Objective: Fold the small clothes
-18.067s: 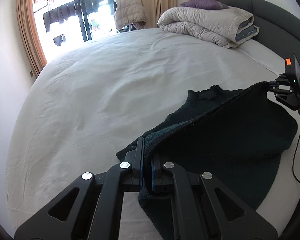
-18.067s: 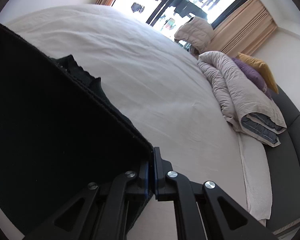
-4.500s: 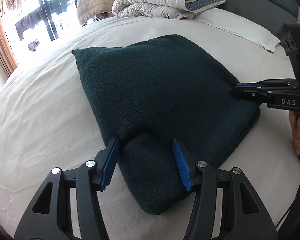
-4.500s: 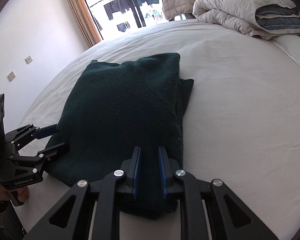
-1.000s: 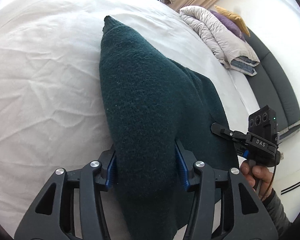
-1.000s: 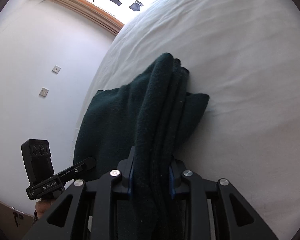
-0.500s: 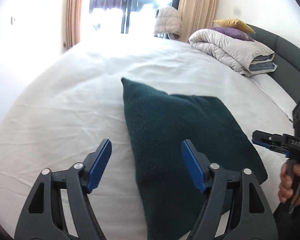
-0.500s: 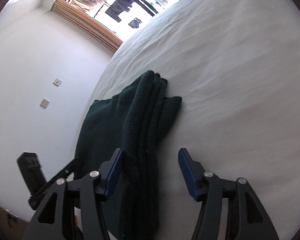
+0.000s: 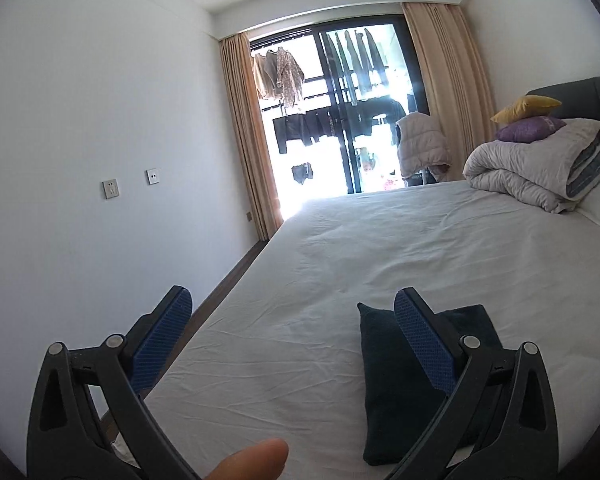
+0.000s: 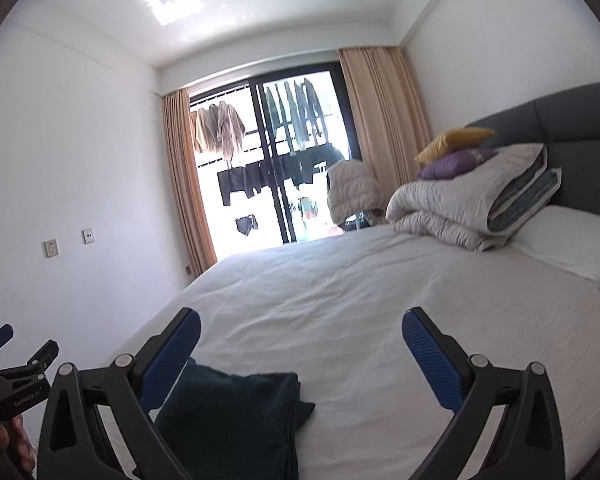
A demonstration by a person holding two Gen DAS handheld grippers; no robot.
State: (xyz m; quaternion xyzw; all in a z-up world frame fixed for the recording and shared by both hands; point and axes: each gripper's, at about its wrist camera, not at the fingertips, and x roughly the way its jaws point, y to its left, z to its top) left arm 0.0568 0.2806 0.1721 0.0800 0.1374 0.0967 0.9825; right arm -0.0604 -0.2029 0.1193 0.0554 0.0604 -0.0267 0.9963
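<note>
A dark green sweater [image 9: 400,392] lies folded into a compact stack on the white bed sheet [image 9: 440,248]. My left gripper [image 9: 292,300] hangs above it and to its left, jaws opening wide with nothing between them. In the right wrist view the same sweater [image 10: 236,412] sits low and left of centre, below my right gripper [image 10: 302,320], whose jaws are also opening and hold nothing. The left gripper [image 10: 26,340] shows there at the left edge, held in a hand. Neither gripper touches the sweater. A fingertip [image 9: 252,460] pokes in at the bottom of the left wrist view.
A rolled grey duvet [image 9: 540,172] with a purple and a yellow pillow on top lies by the dark headboard [image 10: 572,132]. A white pillow [image 10: 572,248] lies beside it. The bed's left edge [image 9: 228,300] drops to a narrow floor strip along the white wall. Balcony doors [image 9: 340,112] stand beyond the bed.
Both grippers let go of the sweater, opened wide and rose, tipping up from looking down at the bed to looking across the room. The sweater stays folded on the sheet.
</note>
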